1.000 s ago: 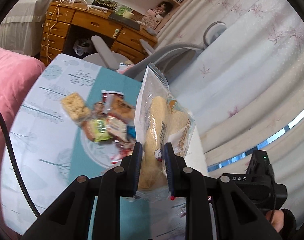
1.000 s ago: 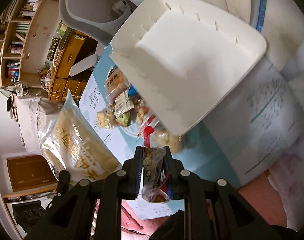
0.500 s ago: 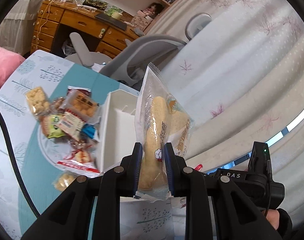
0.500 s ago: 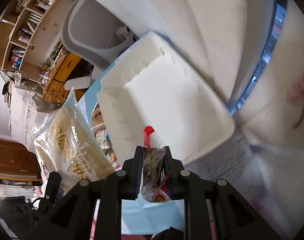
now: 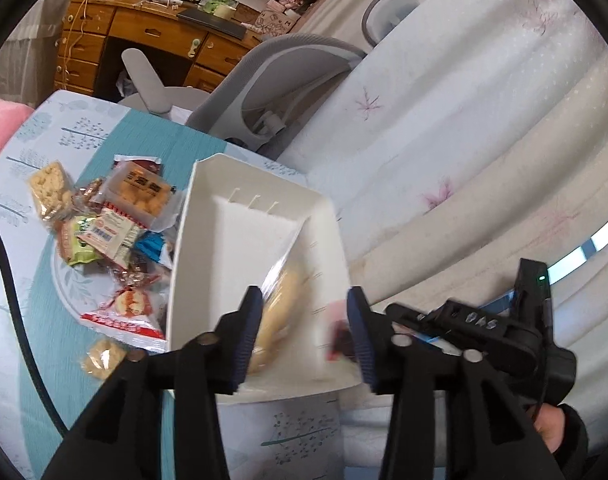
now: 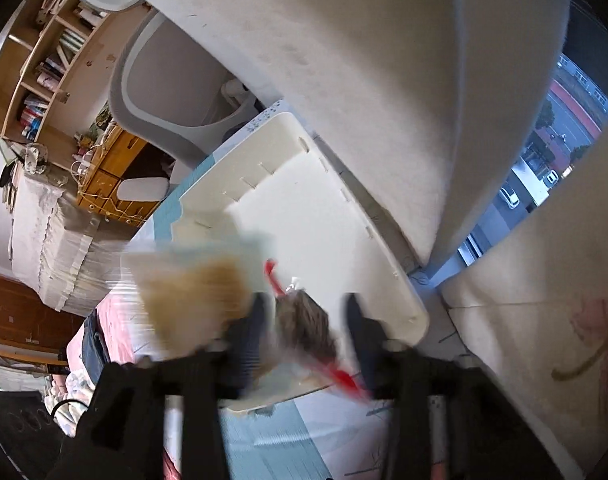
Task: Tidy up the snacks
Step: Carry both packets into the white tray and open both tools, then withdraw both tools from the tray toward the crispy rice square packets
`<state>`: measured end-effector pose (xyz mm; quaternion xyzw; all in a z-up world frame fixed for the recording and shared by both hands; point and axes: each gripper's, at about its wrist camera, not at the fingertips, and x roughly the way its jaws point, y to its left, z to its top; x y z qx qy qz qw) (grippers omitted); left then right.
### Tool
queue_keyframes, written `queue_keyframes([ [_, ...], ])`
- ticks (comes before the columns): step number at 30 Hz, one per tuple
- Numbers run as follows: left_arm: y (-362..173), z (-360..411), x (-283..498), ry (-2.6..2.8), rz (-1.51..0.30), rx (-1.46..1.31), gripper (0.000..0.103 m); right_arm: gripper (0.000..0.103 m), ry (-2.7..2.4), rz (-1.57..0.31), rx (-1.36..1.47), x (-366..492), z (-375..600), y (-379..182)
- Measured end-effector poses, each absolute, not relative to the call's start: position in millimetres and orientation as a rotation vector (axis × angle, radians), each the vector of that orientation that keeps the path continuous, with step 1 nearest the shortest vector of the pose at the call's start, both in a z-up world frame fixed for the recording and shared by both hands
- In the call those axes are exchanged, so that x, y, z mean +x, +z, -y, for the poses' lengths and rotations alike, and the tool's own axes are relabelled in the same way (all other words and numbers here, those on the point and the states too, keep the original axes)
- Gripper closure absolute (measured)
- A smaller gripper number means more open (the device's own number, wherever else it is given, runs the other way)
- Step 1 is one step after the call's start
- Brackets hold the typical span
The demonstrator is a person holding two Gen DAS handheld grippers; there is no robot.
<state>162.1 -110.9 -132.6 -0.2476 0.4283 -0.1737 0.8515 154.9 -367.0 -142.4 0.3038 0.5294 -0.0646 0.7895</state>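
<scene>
A white plastic bin (image 5: 239,248) stands on the blue patterned tablecloth; it also shows in the right wrist view (image 6: 324,216). My left gripper (image 5: 304,328) is open above the bin's near end. A clear bag of yellow crackers (image 5: 279,304) is blurred below it, falling into the bin; it also shows in the right wrist view (image 6: 195,292). My right gripper (image 6: 306,316) is open over the bin. A small brown snack in a red-trimmed wrapper (image 6: 308,320) is blurred between its fingers, dropping; it also shows as a red blur in the left wrist view (image 5: 338,332).
A pile of several wrapped snacks (image 5: 107,232) lies on the tablecloth left of the bin. A grey office chair (image 5: 271,80) stands behind the table, with a wooden desk (image 5: 143,44) beyond. Curtains (image 5: 464,120) hang close on the right.
Both grippers have opened over the bin. The cracker bag has left the left gripper and the small red-wrapped snack has left the right one; both are falling into the bin.
</scene>
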Motion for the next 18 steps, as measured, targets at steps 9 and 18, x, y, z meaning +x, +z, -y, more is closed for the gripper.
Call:
queue_keyframes([
  [9,-152,101,157,-0.293,-1.031,-0.509,0.054,0.041,-0.142,-1.225,0.690,151,358,-162],
  [18,-180,64,137,-0.217,-1.146,-0.490,0.054,0.041,-0.140,-1.316,0.662,139,323,-185],
])
